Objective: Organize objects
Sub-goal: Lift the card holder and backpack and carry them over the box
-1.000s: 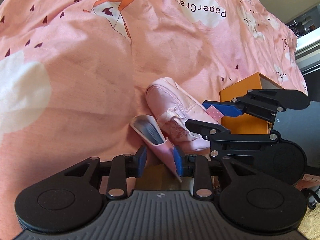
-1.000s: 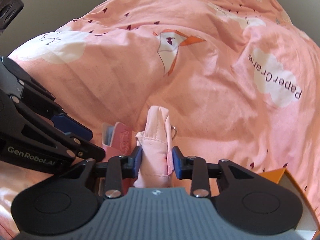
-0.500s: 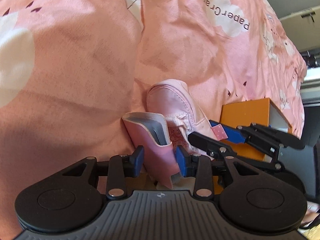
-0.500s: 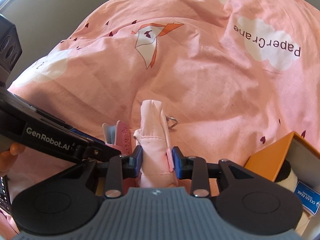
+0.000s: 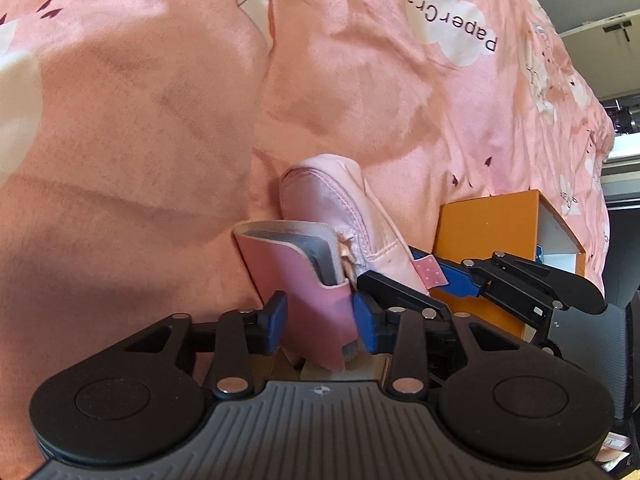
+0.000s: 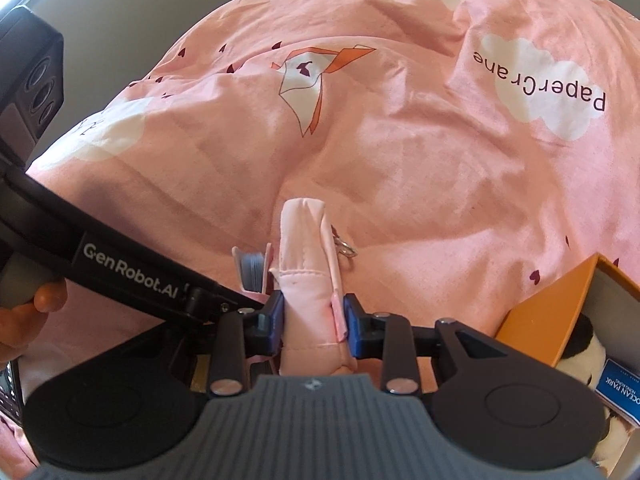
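Pink bedding printed with white clouds, paper cranes and small hearts (image 5: 140,128) covers the bed and fills both views. An open orange cardboard box (image 5: 486,236) sits on it at the right; in the right wrist view (image 6: 540,312) it holds a black-and-white plush toy (image 6: 588,356) and a blue card (image 6: 620,384). Left of the box, a pale pink zippered fabric pouch (image 5: 336,208) stands upright, pinched narrowly between the blue pads of the right claw (image 6: 314,322), which grips its lower end. Touching the pouch's left side, a pink card holder with a stack of grey cards (image 5: 304,272) stands in the left claw (image 5: 320,320). That claw's jaws have just been closing, and both pads now press the holder's sides. A person's fingers (image 6: 44,296) show at the left edge.
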Motion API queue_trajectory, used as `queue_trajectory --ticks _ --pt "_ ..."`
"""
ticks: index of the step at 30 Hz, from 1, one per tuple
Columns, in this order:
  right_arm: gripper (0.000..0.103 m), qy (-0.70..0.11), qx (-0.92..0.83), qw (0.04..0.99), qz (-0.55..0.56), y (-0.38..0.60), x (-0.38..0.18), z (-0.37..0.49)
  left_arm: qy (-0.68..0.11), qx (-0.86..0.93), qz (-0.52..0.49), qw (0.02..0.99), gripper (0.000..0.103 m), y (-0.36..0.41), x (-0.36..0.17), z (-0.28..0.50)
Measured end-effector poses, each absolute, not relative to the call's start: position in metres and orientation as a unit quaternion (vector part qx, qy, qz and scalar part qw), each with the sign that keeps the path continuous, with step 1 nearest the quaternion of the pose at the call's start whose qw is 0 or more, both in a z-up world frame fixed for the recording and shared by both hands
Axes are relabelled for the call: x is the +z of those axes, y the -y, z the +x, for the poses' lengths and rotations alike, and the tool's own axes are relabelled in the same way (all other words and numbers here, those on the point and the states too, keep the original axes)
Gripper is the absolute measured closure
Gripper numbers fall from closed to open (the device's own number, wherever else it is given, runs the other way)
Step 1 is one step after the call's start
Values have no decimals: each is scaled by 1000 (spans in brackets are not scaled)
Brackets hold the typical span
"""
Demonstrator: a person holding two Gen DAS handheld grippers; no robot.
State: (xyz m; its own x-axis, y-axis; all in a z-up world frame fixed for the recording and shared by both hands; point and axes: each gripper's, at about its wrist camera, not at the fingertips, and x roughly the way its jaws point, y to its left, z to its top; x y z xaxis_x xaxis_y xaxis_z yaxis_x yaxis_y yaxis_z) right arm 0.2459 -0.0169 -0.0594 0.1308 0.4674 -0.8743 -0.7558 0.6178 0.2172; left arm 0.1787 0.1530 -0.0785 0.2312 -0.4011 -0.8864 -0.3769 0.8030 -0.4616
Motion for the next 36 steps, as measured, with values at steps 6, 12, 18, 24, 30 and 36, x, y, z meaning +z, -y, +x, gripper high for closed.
queue_trajectory --ticks 6,12,18,24,30,36 --pt "72 -510 415 743 -125 24 -55 242 -628 -22 -258 733 82 -145 -63 182" --pt "73 -512 408 748 -111 32 -51 245 -634 -27 -249 732 86 -153 -61 176" --pt "73 -519 411 743 -99 34 -56 241 -603 -8 -315 733 78 -165 -69 159" --pt "73 -521 417 739 -97 33 -61 238 -562 30 -391 729 66 -166 -79 144" --pt "73 -525 416 738 -86 35 -62 237 -517 80 -408 748 56 -151 -76 135" --pt "74 -540 399 741 -26 50 -64 249 -496 121 -400 762 53 -134 -76 131"
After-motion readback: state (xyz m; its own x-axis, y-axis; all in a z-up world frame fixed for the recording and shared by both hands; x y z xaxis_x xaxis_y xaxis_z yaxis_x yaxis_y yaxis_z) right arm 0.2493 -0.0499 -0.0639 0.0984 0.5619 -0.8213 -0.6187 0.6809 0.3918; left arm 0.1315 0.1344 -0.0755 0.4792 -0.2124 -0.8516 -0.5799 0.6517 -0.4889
